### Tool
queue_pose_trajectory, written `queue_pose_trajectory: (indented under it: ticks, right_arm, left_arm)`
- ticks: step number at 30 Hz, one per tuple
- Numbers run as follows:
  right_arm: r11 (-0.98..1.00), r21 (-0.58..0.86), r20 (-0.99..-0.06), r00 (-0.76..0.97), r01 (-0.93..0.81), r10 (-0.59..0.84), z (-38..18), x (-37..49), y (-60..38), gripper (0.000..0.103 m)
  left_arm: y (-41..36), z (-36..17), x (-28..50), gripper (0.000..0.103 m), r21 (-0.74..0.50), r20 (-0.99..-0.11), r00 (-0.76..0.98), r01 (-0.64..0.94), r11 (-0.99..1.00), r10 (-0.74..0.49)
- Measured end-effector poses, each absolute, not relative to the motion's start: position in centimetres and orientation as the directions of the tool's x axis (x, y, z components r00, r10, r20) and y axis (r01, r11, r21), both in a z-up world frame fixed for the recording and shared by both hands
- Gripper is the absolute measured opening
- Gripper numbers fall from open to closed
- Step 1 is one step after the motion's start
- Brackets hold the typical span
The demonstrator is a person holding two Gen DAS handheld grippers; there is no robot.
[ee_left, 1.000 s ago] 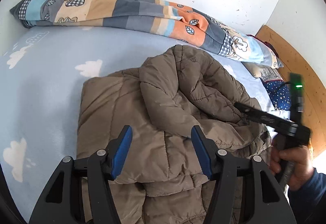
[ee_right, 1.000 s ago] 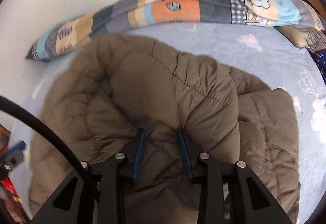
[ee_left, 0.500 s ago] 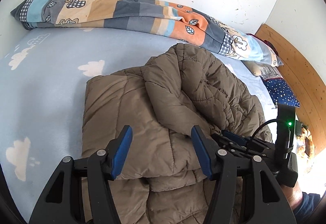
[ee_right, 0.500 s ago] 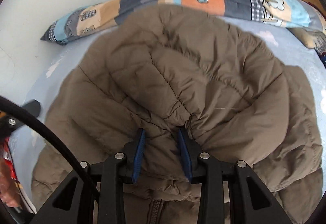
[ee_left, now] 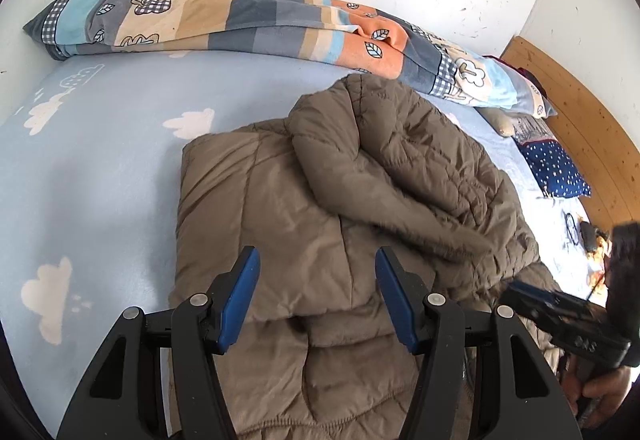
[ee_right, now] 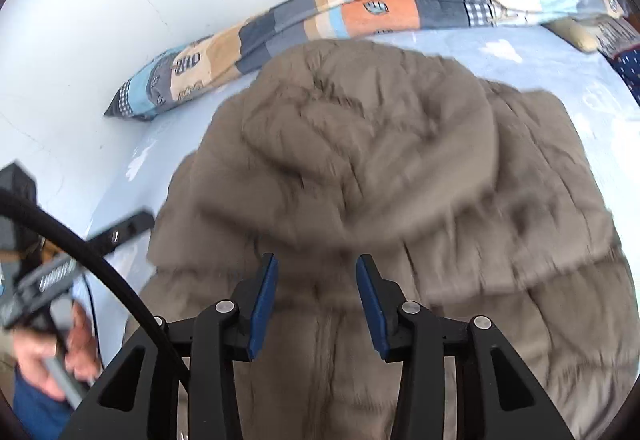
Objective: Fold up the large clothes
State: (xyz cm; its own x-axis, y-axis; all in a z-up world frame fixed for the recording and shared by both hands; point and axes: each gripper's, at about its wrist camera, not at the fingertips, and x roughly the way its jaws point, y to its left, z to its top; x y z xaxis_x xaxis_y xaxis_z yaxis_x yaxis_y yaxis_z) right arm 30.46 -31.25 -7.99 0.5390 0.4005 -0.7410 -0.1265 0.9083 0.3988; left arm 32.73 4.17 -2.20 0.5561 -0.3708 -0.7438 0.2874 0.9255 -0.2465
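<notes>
Two claws hover over the brown puffer jacket (ee_left: 320,208) on the bed (ee_left: 100,168): the right claw (ee_right: 316,292) is opening, releasing the folded-over flap ahead, the left claw (ee_left: 316,292) gaping empty.

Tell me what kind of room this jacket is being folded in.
Most likely a bedroom. The brown puffer jacket lies on a bed with a light blue cloud-print sheet, a patchwork quilt is rolled along the white wall, and a wooden headboard stands behind a navy dotted pillow.
</notes>
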Motion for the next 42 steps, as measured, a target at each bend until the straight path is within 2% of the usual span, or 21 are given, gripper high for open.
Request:
queue_pose_trajectory:
  ticks: [10,14,20,25,29,34,39,42]
  right_arm:
    - [0.921,0.380,-0.762,0.536,-0.083,0.363,-9.0,20.1,-36.7,0.044]
    - [0.915,0.403,-0.751,0.557,-0.038,0.354,-9.9,16.8,-39.6,0.048]
    - [0.893,0.449,-0.759,0.527,-0.001,0.383,-12.1,15.4,-40.8,0.048]
    - [0.906,0.422,-0.773,0.511,-0.027,0.375,-13.0,15.6,-39.8,0.049]
    - [0.882,0.471,-0.766,0.496,0.000,0.409,-14.1,15.4,-40.6,0.048]
    - [0.860,0.511,-0.732,0.517,-0.015,0.444,-12.8,14.7,-41.5,0.048]
    - [0.845,0.534,-0.702,0.557,-0.001,0.444,-11.3,13.6,-43.5,0.048]
    - [0.826,0.562,-0.691,0.565,0.029,0.450,-11.4,13.0,-44.8,0.048]
  left_arm:
    - [4.6,-4.9,26.7,0.059,-0.189,-0.782,0.529,0.300,0.935,-0.329]
    - [4.5,-6.8,22.9,0.059,-0.176,-0.816,0.484,0.312,0.934,-0.316]
    - [4.6,-8.5,18.2,0.059,-0.160,-0.835,0.471,0.290,0.944,-0.286]
    - [4.5,-9.2,17.5,0.061,-0.142,-0.843,0.465,0.291,0.946,-0.270]
    - [5.0,-9.7,18.0,0.062,-0.176,-0.843,0.450,0.288,0.941,-0.295]
    - [5.4,-8.3,17.6,0.062,-0.237,-0.833,0.438,0.269,0.933,-0.338]
    - [9.1,-6.7,17.3,0.063,-0.349,-0.810,0.442,0.165,0.923,-0.385]
    - [11.4,-6.4,17.0,0.063,-0.365,-0.814,0.447,0.101,0.926,-0.370]
